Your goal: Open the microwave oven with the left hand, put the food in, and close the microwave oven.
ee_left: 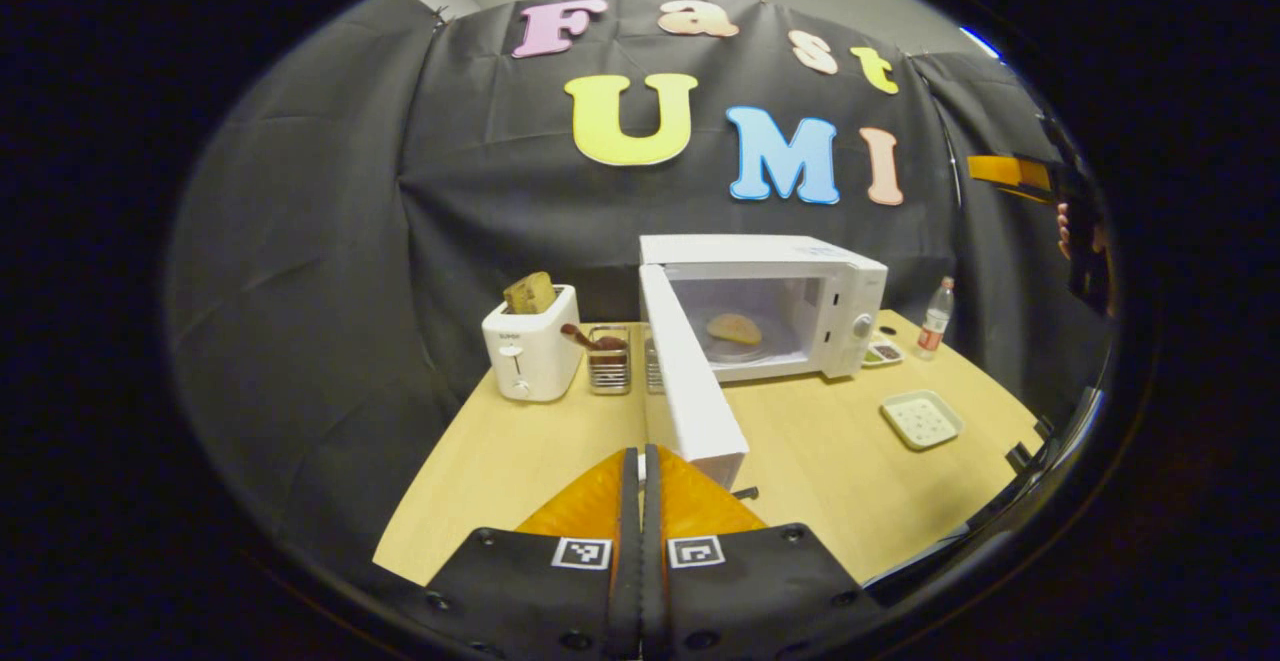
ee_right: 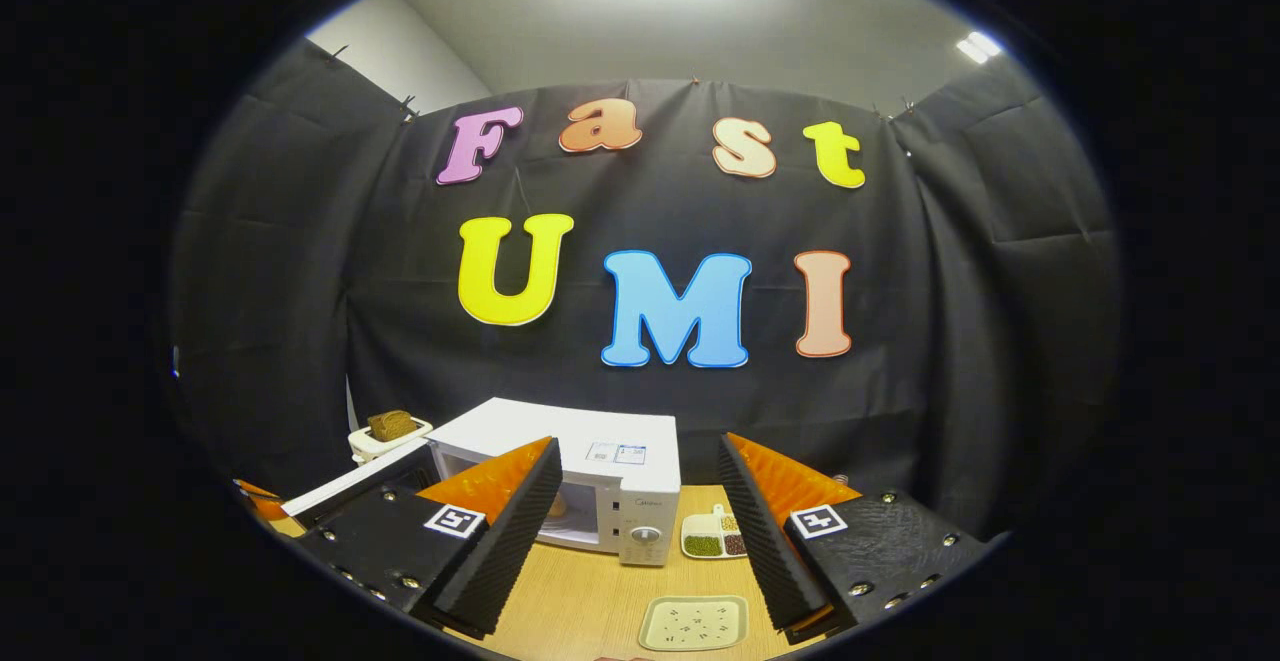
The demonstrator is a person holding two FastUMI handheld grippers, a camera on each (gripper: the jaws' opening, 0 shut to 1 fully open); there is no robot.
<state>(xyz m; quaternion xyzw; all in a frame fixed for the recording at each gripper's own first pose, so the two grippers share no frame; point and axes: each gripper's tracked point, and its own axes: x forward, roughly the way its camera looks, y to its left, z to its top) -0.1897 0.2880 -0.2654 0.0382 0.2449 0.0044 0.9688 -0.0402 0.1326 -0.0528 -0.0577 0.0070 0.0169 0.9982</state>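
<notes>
Inside the open microwave (ee_left: 800, 291), food (ee_left: 734, 328) sits.

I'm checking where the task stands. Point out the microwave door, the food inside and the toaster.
microwave door (ee_left: 690, 381): left gripper view, on the open door's white inner face.
food (ee_left: 734, 327): left gripper view, middle of the flat piece on the turntable.
toaster (ee_left: 530, 356): left gripper view, its front face.

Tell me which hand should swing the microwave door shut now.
Left, probably. The left tool is shut and sits right beside the outer edge of the open door, with the food already inside the microwave. The right tool is open, held higher and farther back.
</notes>
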